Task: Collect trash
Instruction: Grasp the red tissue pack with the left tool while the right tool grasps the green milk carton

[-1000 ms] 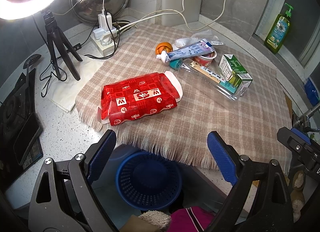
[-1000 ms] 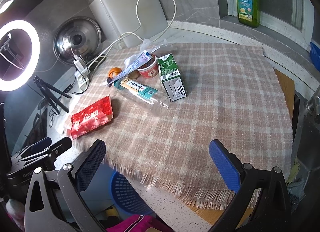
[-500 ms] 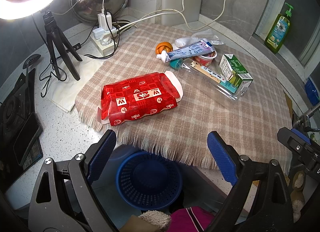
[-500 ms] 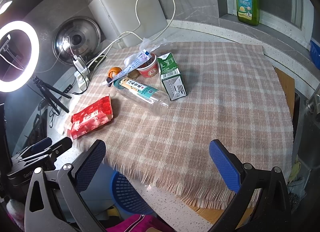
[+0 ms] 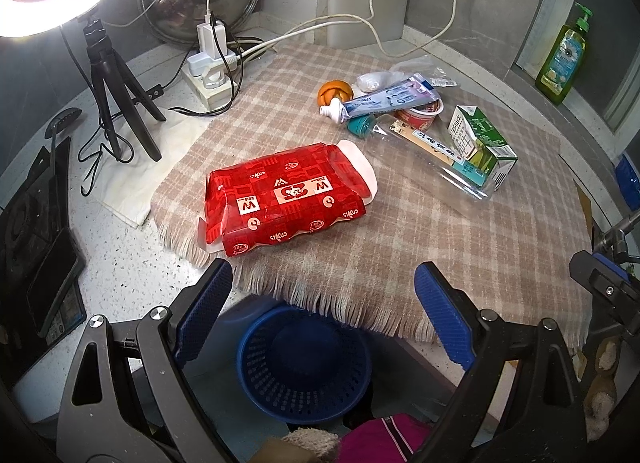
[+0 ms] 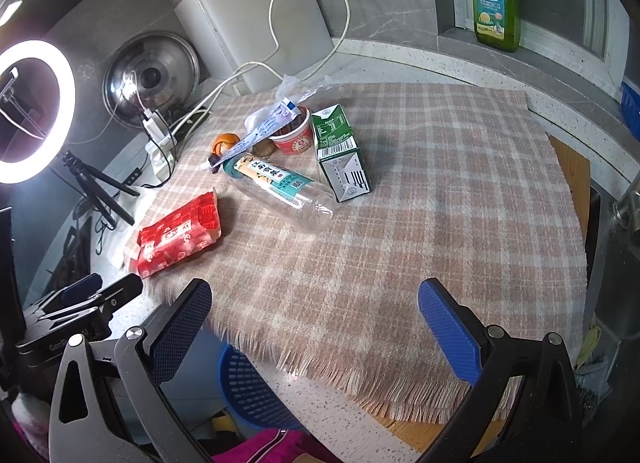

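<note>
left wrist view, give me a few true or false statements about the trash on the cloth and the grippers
1. The red packet lies apart from the other trash. True.
2. The toothpaste tube rests across the red cup. True.
3. The clear bottle stands upright. False: it lies on its side, against the green carton.
4. The left gripper grips the red packet. False: open, holding nothing.
5. The blue basket sits on the cloth. False: it is below the counter edge.
</note>
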Motion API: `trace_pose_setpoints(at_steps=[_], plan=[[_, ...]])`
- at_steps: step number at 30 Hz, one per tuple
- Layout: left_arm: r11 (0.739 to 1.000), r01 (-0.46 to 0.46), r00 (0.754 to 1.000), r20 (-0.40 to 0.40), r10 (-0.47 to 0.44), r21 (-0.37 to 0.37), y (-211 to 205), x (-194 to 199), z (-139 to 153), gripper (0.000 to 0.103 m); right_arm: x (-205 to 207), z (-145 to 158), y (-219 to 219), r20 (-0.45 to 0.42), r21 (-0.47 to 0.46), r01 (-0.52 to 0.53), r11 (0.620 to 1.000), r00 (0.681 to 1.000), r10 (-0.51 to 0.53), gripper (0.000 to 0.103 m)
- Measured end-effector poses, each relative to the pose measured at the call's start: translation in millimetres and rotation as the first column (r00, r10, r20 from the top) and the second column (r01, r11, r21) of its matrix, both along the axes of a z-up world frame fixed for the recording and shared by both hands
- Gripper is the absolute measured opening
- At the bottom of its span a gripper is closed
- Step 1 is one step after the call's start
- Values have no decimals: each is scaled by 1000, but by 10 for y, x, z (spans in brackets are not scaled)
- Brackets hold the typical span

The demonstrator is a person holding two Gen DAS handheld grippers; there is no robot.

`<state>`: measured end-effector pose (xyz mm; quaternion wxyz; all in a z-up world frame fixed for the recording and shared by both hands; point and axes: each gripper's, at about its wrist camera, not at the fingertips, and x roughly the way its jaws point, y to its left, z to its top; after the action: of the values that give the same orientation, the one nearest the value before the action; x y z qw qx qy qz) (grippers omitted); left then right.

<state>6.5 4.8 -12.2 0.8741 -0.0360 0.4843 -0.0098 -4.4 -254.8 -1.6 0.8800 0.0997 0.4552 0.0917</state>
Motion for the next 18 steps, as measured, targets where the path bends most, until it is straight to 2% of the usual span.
trace_pose_setpoints(at_steps=[5,8,15,18], plan=[[999,13,1000,4,-13,46,65,76,-70,94,76,-24,-48,18,57,-32,998,999,31,102],[999,28,1000,3,-28,20,128,125,-90,94,177,-27,-40,9,82,-70,994,998,69,102],[999,52,998,-42,-52,7,277,331,-190,94,522,46,116,6,-1,-227,974,974,227,102],[998,56,997,-51,-54,41,348,404,-222,86,704,44,100,0,-43,-234,971,972,234,102]])
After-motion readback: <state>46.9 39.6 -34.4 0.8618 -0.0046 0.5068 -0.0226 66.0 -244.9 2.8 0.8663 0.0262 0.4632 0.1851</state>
